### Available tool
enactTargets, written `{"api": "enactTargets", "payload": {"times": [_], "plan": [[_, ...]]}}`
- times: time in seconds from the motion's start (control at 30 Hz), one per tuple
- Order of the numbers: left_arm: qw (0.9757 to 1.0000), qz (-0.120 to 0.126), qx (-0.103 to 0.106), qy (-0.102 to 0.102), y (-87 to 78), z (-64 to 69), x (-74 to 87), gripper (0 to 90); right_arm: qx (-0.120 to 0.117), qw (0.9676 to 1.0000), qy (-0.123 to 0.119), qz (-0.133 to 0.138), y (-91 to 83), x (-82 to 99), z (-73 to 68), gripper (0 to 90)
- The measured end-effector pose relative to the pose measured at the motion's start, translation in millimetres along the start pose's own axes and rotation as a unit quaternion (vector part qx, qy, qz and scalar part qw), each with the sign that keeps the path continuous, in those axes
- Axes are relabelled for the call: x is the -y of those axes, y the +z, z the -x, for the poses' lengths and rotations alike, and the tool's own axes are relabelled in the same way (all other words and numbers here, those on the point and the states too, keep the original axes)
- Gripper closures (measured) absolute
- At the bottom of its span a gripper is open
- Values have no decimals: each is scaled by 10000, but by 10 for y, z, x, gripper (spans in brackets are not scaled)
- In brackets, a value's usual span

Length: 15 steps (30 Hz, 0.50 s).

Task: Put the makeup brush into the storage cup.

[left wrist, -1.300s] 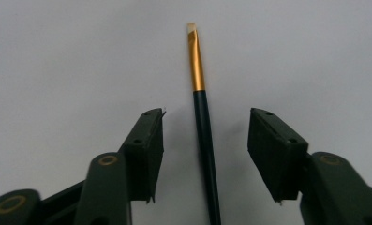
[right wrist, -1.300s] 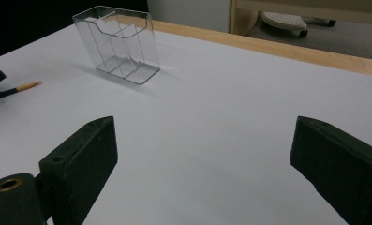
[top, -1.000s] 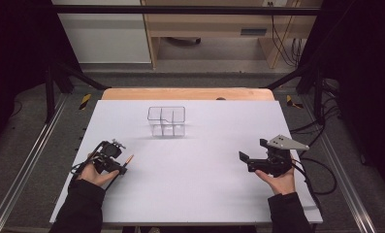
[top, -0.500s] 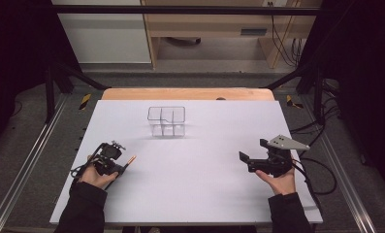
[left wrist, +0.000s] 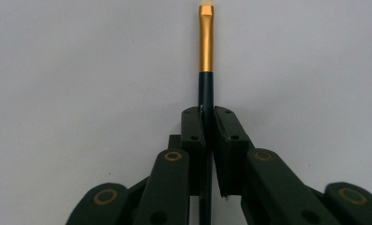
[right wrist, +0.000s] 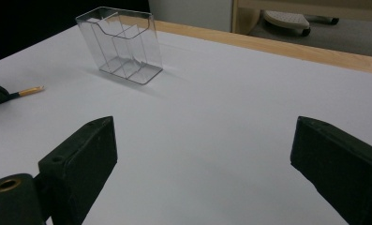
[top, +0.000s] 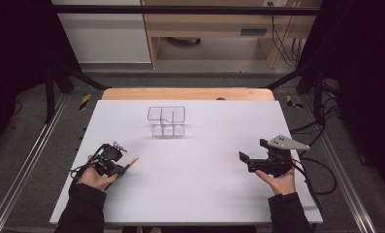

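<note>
Clamping an unlabelled gold-ferruled brush [left wrist: 206, 61], the left gripper [left wrist: 207, 117] rests low.

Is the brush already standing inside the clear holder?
No, the brush is clamped in the left gripper, apart from the clear holder.

- The left tongs [top: 123, 166] had closed over the past second, going from slightly parted to clamped tight on a slim brush [left wrist: 205, 56].
- The pads [left wrist: 193, 126] pressed the brush's dark handle from both sides, its gold ferrule and pale tip jutting out ahead of them.
- On the high view, the brush tip [top: 133, 158] had shifted a little against the white tabletop [top: 204, 184], settling in line with the left tongs.
</note>
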<state>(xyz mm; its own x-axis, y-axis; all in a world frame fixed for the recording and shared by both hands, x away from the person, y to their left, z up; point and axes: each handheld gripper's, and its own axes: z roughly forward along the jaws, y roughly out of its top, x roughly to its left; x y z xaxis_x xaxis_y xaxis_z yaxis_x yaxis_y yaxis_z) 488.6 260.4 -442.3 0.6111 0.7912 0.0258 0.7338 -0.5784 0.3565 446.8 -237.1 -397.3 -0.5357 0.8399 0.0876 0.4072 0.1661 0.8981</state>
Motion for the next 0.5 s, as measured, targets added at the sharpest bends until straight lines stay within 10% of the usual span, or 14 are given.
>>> {"api": "enactTargets", "payload": {"times": [0.23,0.5], "plan": [[9975,693,-112,41,-249,46,1,825,-10,10000,25,59,-27,-11,9,77],[9875,1576,-80,34,-432,134,23,825,-19,9999,54,119,-44,-17,9,76]]}}
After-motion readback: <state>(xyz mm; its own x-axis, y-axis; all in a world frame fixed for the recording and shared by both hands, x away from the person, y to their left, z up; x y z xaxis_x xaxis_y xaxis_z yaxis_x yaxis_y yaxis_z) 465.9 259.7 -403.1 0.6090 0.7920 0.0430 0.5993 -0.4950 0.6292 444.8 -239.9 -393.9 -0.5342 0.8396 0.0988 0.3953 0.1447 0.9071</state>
